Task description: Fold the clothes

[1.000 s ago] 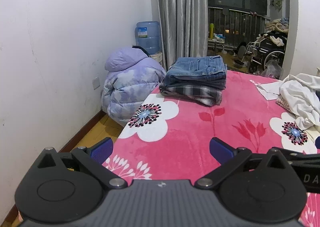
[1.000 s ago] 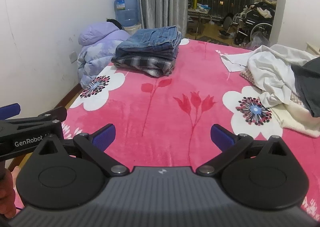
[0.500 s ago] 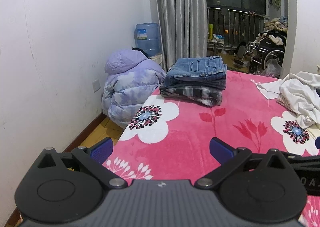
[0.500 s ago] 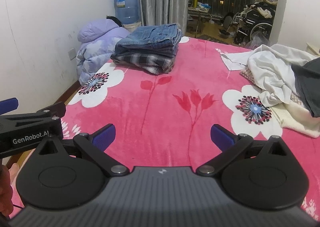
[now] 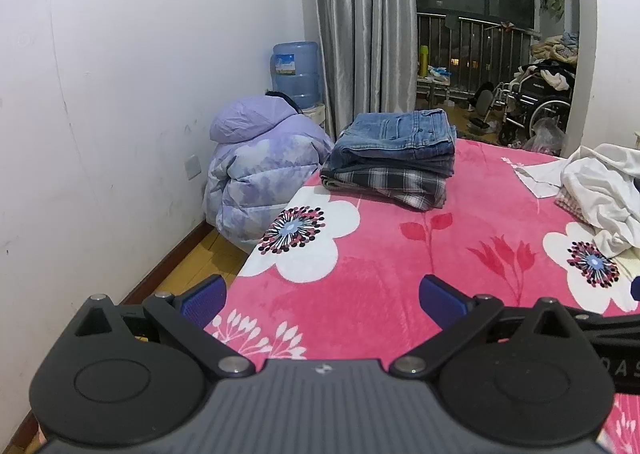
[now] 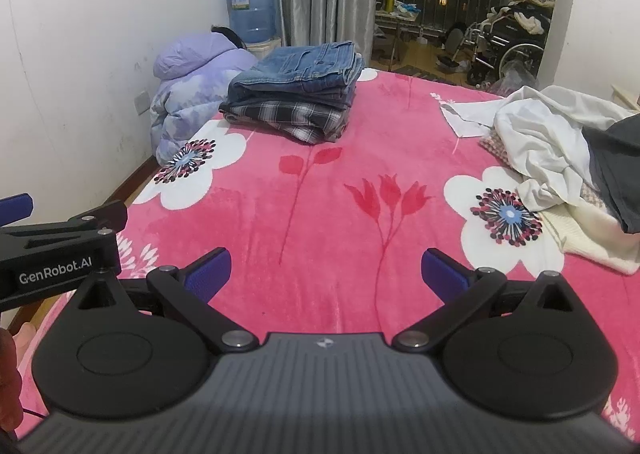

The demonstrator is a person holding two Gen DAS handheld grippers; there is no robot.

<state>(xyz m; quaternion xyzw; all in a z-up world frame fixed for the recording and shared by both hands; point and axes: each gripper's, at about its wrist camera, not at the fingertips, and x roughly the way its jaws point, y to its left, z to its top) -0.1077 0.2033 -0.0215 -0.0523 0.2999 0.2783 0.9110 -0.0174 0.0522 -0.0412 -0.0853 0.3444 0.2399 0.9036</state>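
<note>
Left gripper [image 5: 322,296] spread wide, holding nothing, above the near edge of the pink floral blanket [image 5: 384,254]. Right gripper [image 6: 325,272] equally wide and empty, just beside it. Farther on, folded jeans [image 6: 298,73] stacked on a folded plaid garment [image 6: 288,115] near the far left corner. Off right, unfolded white clothes [image 6: 548,133] heaped on the blanket, a dark garment [image 6: 618,169] touching them.
</note>
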